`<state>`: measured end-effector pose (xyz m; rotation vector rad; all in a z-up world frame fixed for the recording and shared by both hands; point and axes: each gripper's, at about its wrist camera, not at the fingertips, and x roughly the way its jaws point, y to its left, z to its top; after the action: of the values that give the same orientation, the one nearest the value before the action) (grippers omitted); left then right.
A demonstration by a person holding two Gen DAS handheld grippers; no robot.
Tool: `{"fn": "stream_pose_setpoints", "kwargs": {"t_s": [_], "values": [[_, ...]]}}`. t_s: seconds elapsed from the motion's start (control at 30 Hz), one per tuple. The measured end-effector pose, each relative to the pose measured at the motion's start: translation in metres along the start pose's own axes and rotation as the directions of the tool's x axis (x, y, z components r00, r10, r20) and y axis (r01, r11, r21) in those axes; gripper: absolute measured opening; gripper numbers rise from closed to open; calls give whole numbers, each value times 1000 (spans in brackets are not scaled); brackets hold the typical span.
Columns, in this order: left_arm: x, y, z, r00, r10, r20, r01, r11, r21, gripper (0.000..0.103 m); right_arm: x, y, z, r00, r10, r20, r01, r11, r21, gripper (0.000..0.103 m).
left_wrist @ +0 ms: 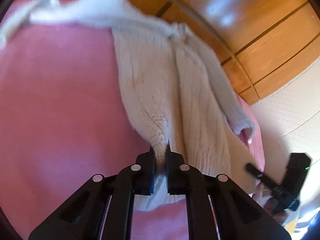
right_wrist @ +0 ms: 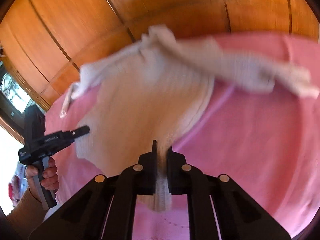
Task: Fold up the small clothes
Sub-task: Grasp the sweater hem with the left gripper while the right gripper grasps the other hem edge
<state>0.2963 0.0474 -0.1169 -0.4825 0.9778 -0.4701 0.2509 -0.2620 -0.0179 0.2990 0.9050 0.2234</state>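
**A:** What have I got hold of?

**B:** A cream knit sweater (left_wrist: 160,80), lifted at the near hem over the pink cloth (left_wrist: 56,92). My left claw (left_wrist: 160,156) is nearly closed, with a bunch of ribbed hem pinched between its jaws. My right claw (right_wrist: 162,156) is the same: jaws drawn in tight on another stretch of hem.

**A:** Where does the sweater run from the claws?

**B:** Straight ahead of both, away from me. Its long axis goes from the hem in my claws to the neck and sleeves at the far end. One sleeve (right_wrist: 250,72) trails off to the right in the right view; the other side droops near the cloth's left edge. Both views are smeared, so I can't say whether the far end rests on the cloth or hangs just above it.

**A:** Which hand is nearer the body of it?

**B:** Neither, as far as I can judge; they hold the hem side by side. In the right view the left claw shows at the sweater's left edge, and my hand (right_wrist: 44,176) grips its handle below.

**A:** So the next move?

**B:** I'd guess the hem has to travel forward along that axis towards the neck, both claws keeping level so the fold comes out square.

**A:** And around it?

**B:** Wooden panels (right_wrist: 80,20) behind the cloth.
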Motion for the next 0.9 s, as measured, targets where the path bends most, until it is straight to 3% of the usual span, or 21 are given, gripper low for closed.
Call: {"fn": "stream_pose_setpoints", "kwargs": {"t_s": [0.2,0.3,0.4,0.5,0.6,0.67,0.7,0.73,0.77,0.8,0.83,0.9], "values": [[-115,-7,15,986,9,167,-28,993,112,5,-91,2,17,983,44,176,-40,999,-25,6],[-170,-1,-6,982,37,187,-67,985,156,5,-116,-6,2,980,61,187,-59,998,-16,5],[-195,10,-42,984,93,151,-117,980,161,5,-113,-18,-35,992,34,119,-37,999,21,5],[-199,28,-87,992,107,66,-114,987,113,5,-95,-39,-82,1000,5,-12,-3,995,98,5],[-183,45,-116,996,85,-15,-84,995,50,7,-60,-61,-119,989,-51,-136,71,987,146,5],[-180,51,-122,988,155,10,-155,987,38,7,-44,-67,-126,980,-96,-177,120,984,130,9],[-178,55,-119,987,160,17,-160,987,23,10,-42,-69,-125,977,-115,-177,139,982,126,10],[-179,62,-116,989,148,23,-148,989,-8,31,-43,-69,-120,979,-128,-158,148,982,120,18],[-178,70,-111,989,140,35,-139,989,-43,44,-46,-67,-115,981,-139,-137,154,982,110,37],[-178,75,-108,986,151,64,-147,987,-72,60,-49,-61,-107,982,-164,-96,173,981,88,48],[-178,79,-105,984,159,81,-153,985,-77,60,-51,-54,-98,982,-179,-57,183,981,67,56],[-162,78,-95,988,141,68,-136,988,-75,60,-49,-37,-83,988,-154,-11,154,988,17,56]]}}
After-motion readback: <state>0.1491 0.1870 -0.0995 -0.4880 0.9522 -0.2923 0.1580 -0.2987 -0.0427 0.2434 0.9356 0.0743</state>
